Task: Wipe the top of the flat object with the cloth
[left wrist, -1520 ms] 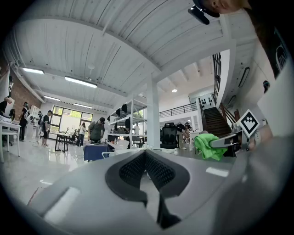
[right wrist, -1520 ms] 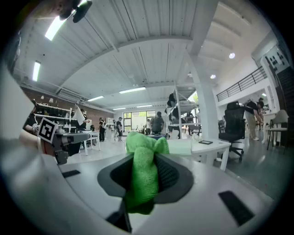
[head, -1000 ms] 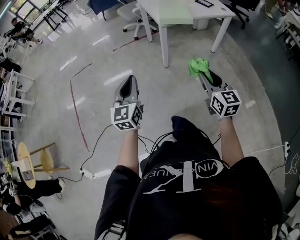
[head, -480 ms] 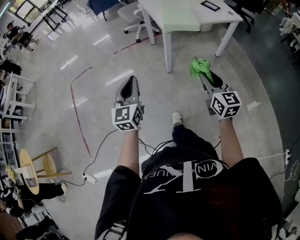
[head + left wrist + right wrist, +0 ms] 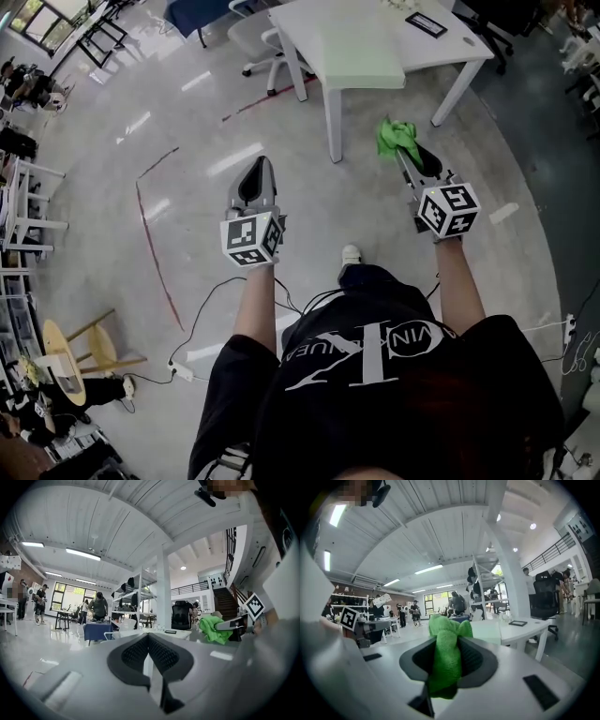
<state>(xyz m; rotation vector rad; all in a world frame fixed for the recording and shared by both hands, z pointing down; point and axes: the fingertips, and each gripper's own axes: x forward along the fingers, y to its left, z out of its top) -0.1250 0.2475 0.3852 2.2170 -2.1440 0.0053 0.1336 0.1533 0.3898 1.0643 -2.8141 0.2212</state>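
Table (image 5: pixel 441 49) ahead; right tongs (image 5: pixel 404 157) pinch cloth (image 5: pixel 394 136) (pointing tableward).

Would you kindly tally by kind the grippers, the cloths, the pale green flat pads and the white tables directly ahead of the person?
Grippers: 2, the left gripper and the right gripper
Cloths: 1, the green cloth, clamped in the right gripper
Flat pads: 1, the pale green flat pad
Tables: 1, the white table
Total: 5
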